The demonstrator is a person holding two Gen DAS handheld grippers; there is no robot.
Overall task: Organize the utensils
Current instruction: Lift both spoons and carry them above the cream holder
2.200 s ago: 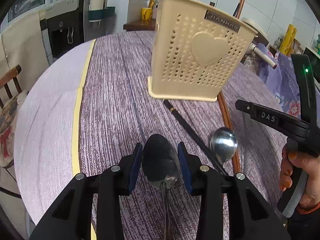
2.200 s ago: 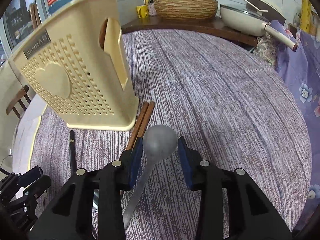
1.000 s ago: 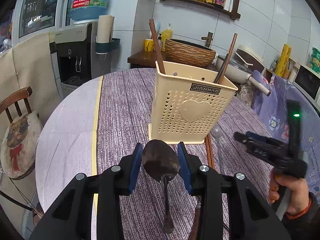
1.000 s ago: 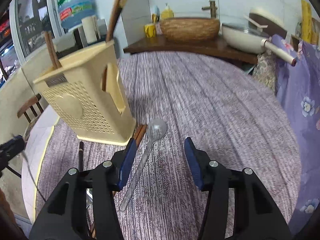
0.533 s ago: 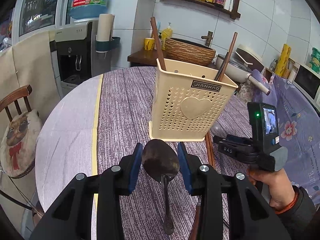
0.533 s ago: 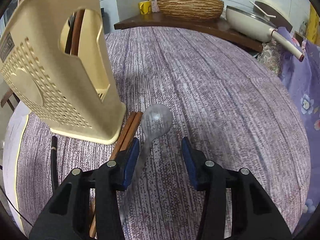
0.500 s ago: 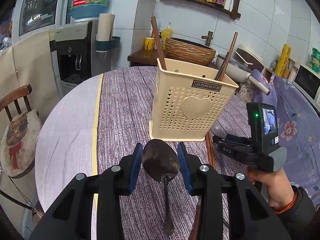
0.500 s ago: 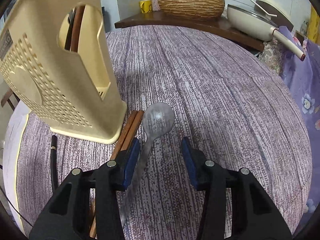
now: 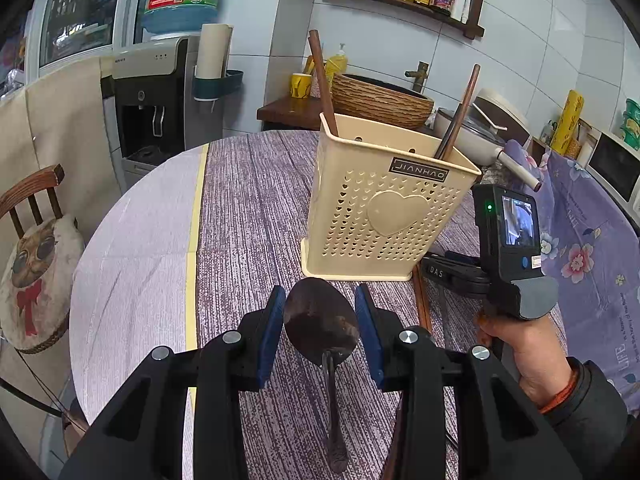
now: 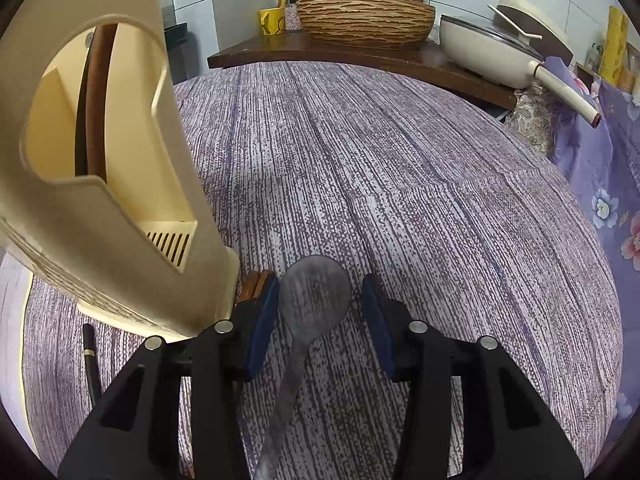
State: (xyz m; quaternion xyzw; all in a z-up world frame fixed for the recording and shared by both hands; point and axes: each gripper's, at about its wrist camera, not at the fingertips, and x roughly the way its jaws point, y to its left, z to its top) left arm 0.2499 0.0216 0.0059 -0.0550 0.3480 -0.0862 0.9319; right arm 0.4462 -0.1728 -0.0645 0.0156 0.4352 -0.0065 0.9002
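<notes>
My left gripper (image 9: pixel 320 316) is shut on a metal spoon (image 9: pixel 322 322), bowl forward, held above the table in front of the cream utensil holder (image 9: pixel 384 208). Two brown chopsticks (image 9: pixel 458 116) stand in the holder. My right gripper (image 10: pixel 316 304) is open, low over the table, with a second metal spoon (image 10: pixel 314 296) lying between its jaws, not gripped. The holder (image 10: pixel 100 160) is close on its left. The right gripper also shows in the left wrist view (image 9: pixel 448 272), beside the holder's right corner.
Brown chopsticks (image 10: pixel 254 280) and a black chopstick (image 10: pixel 90 360) lie on the purple-clothed round table (image 10: pixel 400 160) by the holder's base. A wooden chair (image 9: pixel 36 240) stands left. A counter with basket (image 10: pixel 364 16) and pan (image 10: pixel 492 48) is behind.
The right gripper has moved forward and down so the lying spoon's bowl sits between its open jaws. The left gripper has held still with its spoon.
</notes>
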